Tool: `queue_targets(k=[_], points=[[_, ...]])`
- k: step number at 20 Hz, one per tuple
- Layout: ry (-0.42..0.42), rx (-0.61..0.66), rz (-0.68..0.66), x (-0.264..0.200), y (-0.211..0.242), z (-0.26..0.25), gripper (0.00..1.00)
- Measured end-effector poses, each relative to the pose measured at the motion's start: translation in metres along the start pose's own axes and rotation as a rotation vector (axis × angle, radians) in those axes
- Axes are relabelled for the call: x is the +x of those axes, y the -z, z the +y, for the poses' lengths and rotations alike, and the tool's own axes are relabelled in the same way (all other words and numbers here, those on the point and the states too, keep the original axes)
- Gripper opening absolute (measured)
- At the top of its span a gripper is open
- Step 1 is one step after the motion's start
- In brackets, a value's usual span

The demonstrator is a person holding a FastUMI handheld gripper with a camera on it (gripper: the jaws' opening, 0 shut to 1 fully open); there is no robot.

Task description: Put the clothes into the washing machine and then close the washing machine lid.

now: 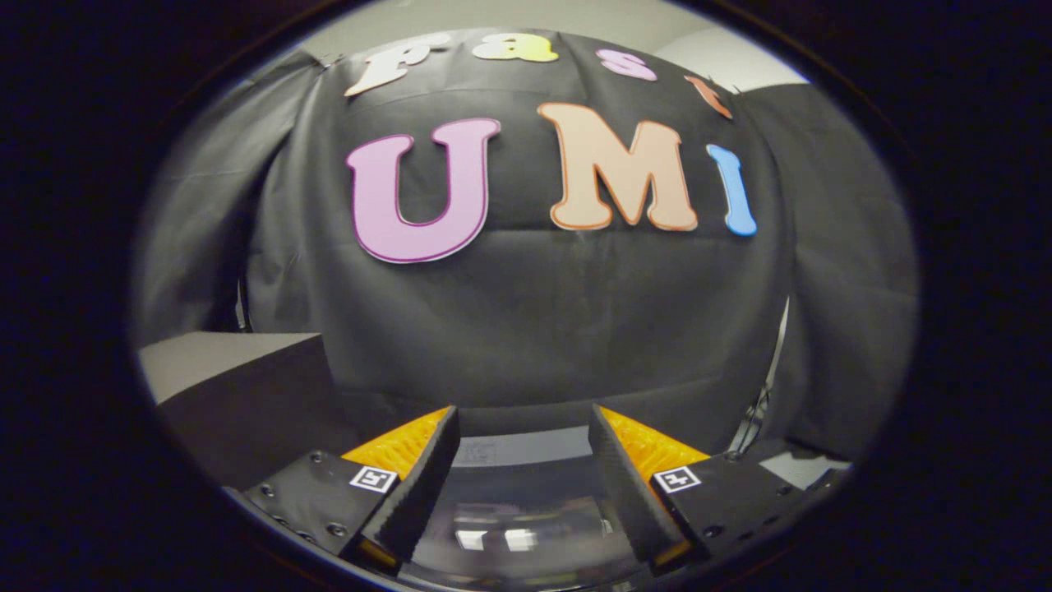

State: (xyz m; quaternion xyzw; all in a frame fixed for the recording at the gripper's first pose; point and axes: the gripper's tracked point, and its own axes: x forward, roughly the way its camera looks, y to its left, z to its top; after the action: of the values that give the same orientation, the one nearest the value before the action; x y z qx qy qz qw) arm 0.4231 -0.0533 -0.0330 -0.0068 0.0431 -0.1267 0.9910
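My gripper is open, its two fingers spread wide with nothing between them. Below and between the fingers lies the washing machine's glossy, see-through lid, catching light reflections. It looks lowered flat, though I cannot tell whether it is fully closed. A grey strip of the machine's back panel runs just ahead of the fingertips. Beyond it hangs the booth's black cloth wall.
A dark box with a grey top stands to the left of the fingers, close to the machine. Thin cables hang at the cloth's right seam, above a dark ledge beside the right finger.
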Motion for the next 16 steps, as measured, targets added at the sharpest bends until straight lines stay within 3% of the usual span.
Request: queue_targets(k=[6, 16], points=[[-0.002, 0.073, 0.055, -0.013, 0.002, 0.019, 0.98], [-0.02, -0.071, 0.07, -0.026, 0.018, 0.044, 0.98]])
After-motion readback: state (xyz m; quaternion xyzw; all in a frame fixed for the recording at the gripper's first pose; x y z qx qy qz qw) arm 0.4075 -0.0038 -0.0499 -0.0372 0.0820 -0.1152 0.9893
